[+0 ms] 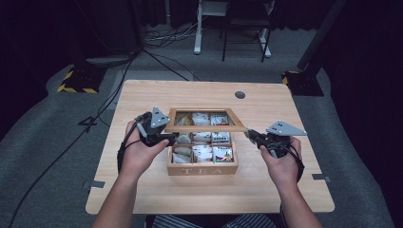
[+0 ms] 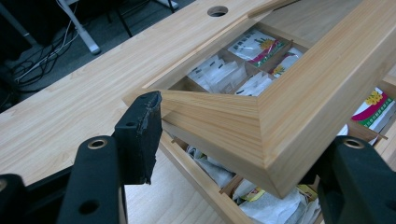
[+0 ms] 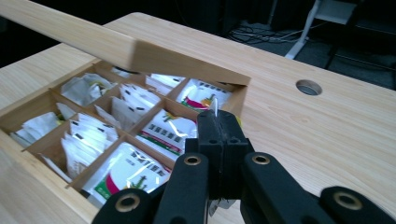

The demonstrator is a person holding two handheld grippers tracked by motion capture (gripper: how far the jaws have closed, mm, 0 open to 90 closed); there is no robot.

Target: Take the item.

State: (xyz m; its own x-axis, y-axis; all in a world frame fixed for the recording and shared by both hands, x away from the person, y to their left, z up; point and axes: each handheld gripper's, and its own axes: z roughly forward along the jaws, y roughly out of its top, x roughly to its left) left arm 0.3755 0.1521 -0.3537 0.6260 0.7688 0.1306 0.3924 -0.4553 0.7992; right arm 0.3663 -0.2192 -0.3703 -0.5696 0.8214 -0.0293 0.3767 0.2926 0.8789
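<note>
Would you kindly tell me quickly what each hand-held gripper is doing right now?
Left hand-held gripper: open, jaws around the lid frame's corner.
Right hand-held gripper: shut on a thin white piece, unidentifiable.

Print on tea packets [image 3: 122, 173] too small to read. Lid [image 2: 280, 116] cut off at right edge in left gripper view, covering compartments beneath. Thin item pinched in right gripper [image 3: 218, 122] not identifiable. Forearms cropped at bottom edge.

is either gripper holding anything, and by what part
The left gripper brackets the lid at its corner, one jaw apart. The right gripper pinches a thin white tag.
</note>
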